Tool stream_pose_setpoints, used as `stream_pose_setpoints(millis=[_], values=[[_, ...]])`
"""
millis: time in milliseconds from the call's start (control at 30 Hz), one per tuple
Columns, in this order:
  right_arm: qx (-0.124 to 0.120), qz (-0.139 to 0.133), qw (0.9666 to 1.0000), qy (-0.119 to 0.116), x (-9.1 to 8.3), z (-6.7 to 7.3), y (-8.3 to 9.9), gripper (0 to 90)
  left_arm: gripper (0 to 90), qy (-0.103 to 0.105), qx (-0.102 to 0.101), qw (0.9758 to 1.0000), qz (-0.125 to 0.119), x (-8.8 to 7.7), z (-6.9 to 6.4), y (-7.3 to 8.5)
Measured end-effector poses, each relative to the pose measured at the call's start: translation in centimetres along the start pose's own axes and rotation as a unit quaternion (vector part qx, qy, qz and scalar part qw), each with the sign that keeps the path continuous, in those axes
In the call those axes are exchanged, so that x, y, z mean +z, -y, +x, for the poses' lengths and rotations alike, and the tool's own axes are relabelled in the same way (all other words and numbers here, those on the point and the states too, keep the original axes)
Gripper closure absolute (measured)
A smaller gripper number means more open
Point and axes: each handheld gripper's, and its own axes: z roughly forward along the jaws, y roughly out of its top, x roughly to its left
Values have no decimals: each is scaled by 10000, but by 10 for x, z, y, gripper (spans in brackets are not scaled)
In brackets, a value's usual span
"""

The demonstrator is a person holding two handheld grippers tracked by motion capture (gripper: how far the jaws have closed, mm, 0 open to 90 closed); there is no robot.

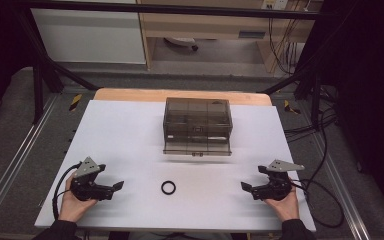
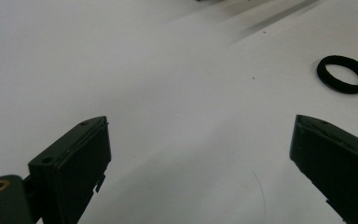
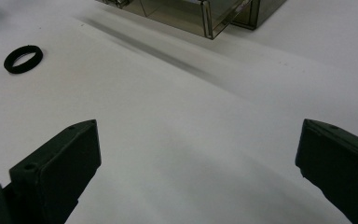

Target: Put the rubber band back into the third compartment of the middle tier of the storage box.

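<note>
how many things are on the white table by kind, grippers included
black ring: 1
smoky clear plastic box: 1
handheld grippers: 2, the left gripper and the right gripper, both with jaws apart and nothing between them
total: 4

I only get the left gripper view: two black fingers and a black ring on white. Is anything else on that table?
Observer: Yes, a smoky transparent box stands at the far middle of the table.
Operator: Is the box closed?
Observer: Its front flap hangs open toward the person.
Operator: Where is the other hand?
Observer: The right gripper rests near the table's right front corner, fingers open and empty, aimed inward at the ring.
Operator: And mine?
Observer: The left gripper mirrors it, with the ring about midway between them.
</note>
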Motion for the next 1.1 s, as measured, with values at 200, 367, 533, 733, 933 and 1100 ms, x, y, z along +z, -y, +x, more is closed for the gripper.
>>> stream_pose_setpoints(millis=[200,367,533,733,933,1100], values=[[5,-3,10000,-13,0,0,0,7,50,2,-8,10000,13,1,0,1],[20,-29,10000,-26,0,0,0,7,52,0,-16,10000,4,1,0,1],[19,-25,10000,-50,1,2,-2,7,54,7,-8,10000,12,1,0,2],[39,-63,9999,-125,4,6,-4,7,54,9,-16,10000,-9,1,0,2],[9,-68,9999,-150,6,10,-6,7,55,14,-30,10000,-23,1,0,3],[-11,-39,9998,-217,11,17,-9,7,55,11,-33,10000,-23,1,0,3]])
